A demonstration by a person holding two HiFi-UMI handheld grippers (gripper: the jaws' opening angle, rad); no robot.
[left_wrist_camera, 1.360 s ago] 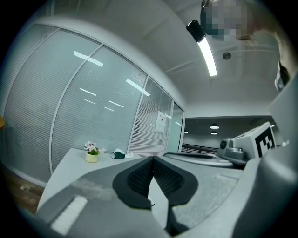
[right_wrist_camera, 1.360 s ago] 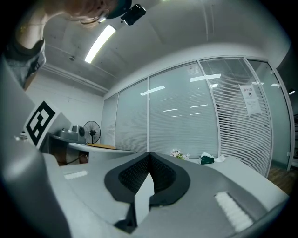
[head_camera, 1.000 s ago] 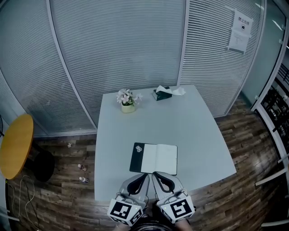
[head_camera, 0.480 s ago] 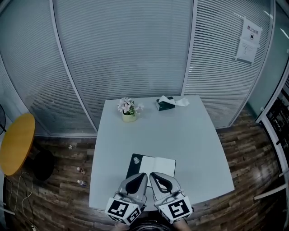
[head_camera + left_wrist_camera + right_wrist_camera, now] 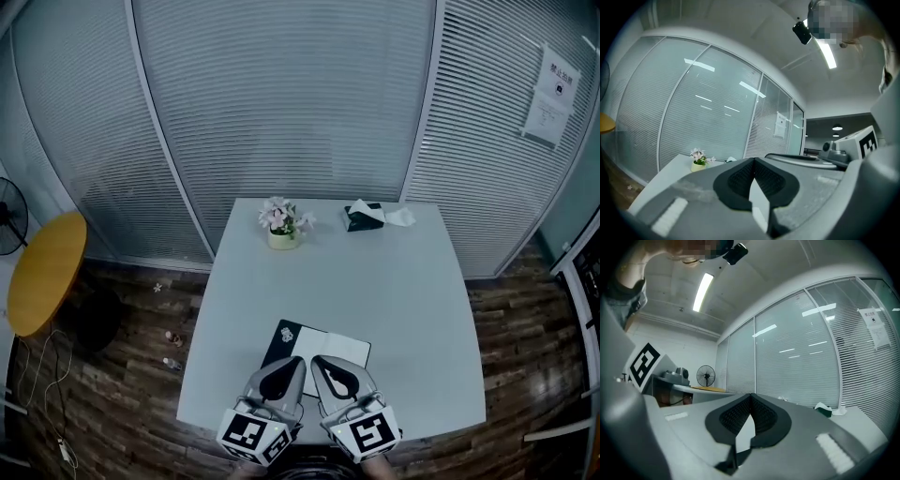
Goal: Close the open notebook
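Observation:
An open notebook (image 5: 323, 349) with a black cover on its left and white pages lies flat near the front edge of the white table (image 5: 394, 281). My left gripper (image 5: 298, 362) hangs over the notebook's near edge, jaws shut with nothing between them. Right beside it my right gripper (image 5: 316, 361) is likewise shut and empty. Both point level toward the far side of the table. In the left gripper view the left gripper (image 5: 753, 162) has its black pads pressed together; in the right gripper view the right gripper (image 5: 751, 397) looks the same. The notebook is hidden in both gripper views.
A small pot of pale flowers (image 5: 282, 225) and a dark tissue box (image 5: 367, 216) stand at the table's far edge, before a wall of blinds. A round yellow table (image 5: 42, 272) and a fan (image 5: 9, 225) stand at the left on the wooden floor.
The view has pulled back from the table; the notebook now sits lower and closer under both grippers. Both grippers stayed shut side by side.

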